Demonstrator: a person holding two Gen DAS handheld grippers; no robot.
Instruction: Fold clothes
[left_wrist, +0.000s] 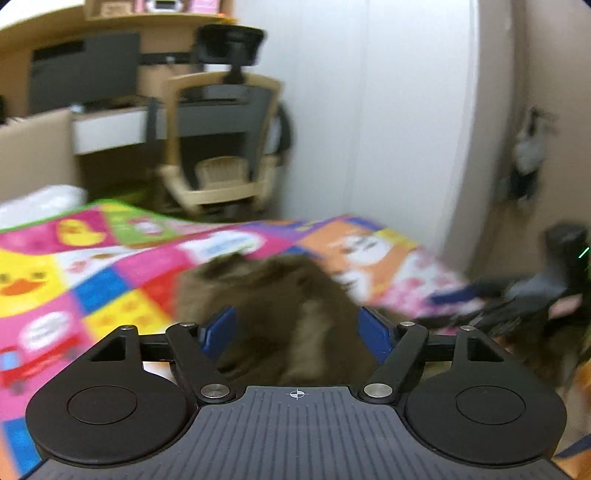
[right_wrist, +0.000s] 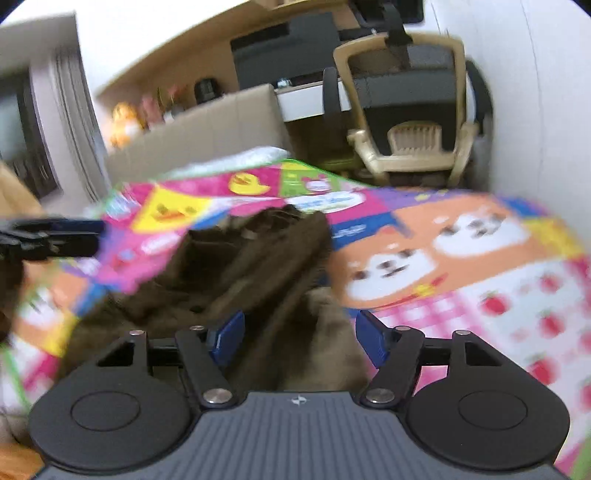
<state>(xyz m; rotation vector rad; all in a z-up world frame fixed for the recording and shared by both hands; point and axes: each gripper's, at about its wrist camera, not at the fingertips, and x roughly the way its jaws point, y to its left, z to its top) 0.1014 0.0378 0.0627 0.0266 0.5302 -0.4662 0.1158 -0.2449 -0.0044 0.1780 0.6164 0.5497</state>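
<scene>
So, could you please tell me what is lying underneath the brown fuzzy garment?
The brown fuzzy garment lies on a bright patchwork cartoon-print blanket. The blanket shows all around it; whatever sits beneath the garment's middle is covered.

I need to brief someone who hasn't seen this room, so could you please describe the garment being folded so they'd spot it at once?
Find the bright patchwork blanket with ducks and cartoon dogs, spread in front of the beige desk chair. Crumpled on it lies the brown garment, between the fingers of the right tool. It is the only dull, plain-coloured, fuzzy-looking thing on that colourful surface.
</scene>
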